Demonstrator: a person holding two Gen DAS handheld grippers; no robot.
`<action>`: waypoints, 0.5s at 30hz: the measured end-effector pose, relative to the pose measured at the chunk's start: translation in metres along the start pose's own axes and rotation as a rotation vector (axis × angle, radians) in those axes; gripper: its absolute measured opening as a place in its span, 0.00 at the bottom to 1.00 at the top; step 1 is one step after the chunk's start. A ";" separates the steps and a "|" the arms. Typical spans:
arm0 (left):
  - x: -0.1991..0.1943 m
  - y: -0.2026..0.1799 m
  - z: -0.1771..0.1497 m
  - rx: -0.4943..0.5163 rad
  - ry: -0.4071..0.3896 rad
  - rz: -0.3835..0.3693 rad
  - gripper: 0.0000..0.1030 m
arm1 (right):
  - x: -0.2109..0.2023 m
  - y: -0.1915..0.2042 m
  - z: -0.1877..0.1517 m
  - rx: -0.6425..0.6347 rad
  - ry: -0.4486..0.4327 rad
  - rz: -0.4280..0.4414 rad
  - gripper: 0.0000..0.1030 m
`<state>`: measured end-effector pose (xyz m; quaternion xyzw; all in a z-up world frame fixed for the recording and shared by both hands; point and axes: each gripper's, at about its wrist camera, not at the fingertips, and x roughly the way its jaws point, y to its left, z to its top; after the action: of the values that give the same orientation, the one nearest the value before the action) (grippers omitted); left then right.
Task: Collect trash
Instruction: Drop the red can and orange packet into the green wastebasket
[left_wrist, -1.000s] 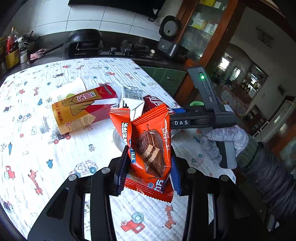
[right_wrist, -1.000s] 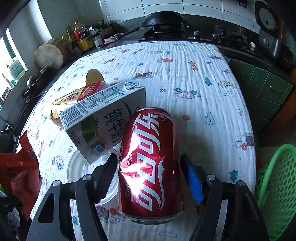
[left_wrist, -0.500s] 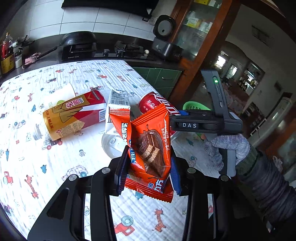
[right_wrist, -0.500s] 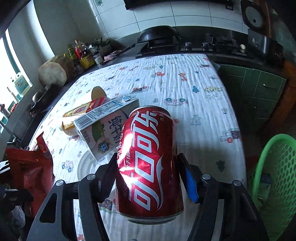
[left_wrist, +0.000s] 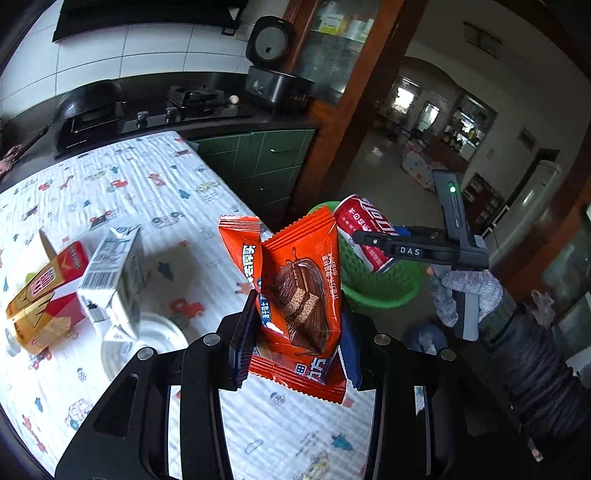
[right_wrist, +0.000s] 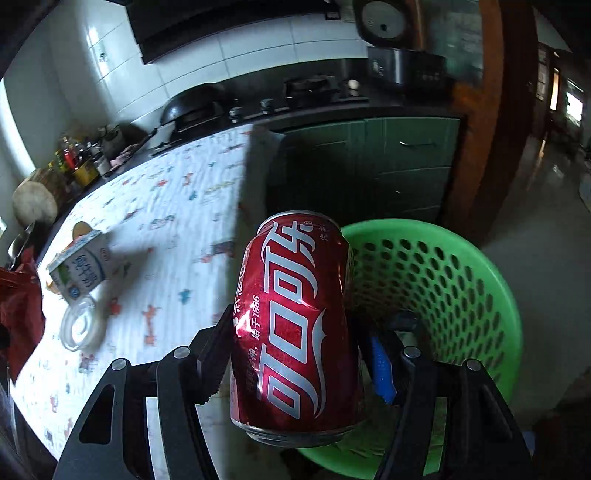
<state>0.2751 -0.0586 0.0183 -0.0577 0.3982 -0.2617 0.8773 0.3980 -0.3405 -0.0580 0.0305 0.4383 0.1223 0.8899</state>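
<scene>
Can (right_wrist: 295, 325) now over basket (right_wrist: 461, 280)

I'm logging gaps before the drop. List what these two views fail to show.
- Green basket: its bottom is hidden by the red cola can in the right wrist view, so any contents are unknown; in the left wrist view the orange snack wrapper covers part of it.
- Milk carton: blurred in the left view, print unreadable.
- Gold-and-red drink carton: blurred, cut by the left edge.
- Clear lid: overexposed, details lost.
</scene>
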 end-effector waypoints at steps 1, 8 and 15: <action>0.004 -0.005 0.004 0.005 0.004 -0.004 0.38 | 0.004 -0.012 -0.002 0.015 0.010 -0.015 0.59; 0.050 -0.028 0.030 0.035 0.057 -0.032 0.38 | 0.053 -0.073 -0.021 0.084 0.126 -0.094 0.59; 0.089 -0.045 0.046 0.065 0.110 -0.046 0.38 | 0.084 -0.102 -0.033 0.112 0.205 -0.131 0.60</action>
<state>0.3383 -0.1476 0.0035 -0.0241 0.4356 -0.2973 0.8493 0.4406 -0.4199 -0.1600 0.0388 0.5341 0.0414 0.8435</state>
